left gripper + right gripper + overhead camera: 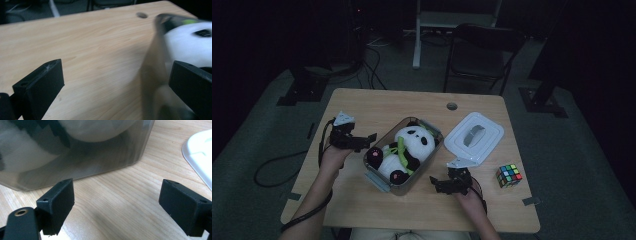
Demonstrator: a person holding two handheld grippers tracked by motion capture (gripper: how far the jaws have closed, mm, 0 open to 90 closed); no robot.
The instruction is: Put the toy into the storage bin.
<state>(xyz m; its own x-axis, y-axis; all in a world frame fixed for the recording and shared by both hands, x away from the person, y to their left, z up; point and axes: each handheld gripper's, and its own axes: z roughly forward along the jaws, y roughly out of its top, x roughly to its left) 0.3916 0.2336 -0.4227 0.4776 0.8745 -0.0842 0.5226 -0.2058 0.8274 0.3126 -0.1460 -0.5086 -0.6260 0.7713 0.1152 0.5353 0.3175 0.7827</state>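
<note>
Count: two grippers, one clear container, one plush panda, one white lid, one puzzle cube.
Left gripper [362,139]: at the container's left end, jaws spread wide, gripping nothing; in the left gripper view the container wall passes just in front of one jaw, blurred.
Container [382,181]: mid-surface, set at a slant, uncovered.
Panda [409,145]: lying inside the container, filling it, a green strip across its front.
Right gripper [443,183]: just off the container's near right corner, jaws wide apart, bare wood between them; container wall ahead, not touched.
Lid [474,137]: flat on the surface, right of the container.
Cube [509,175]: near the right edge, well apart from the container.
Surface [372,105]: pale wood with one round cable hole.
Room: dark, grey floor, chair [484,52] beyond.
</note>
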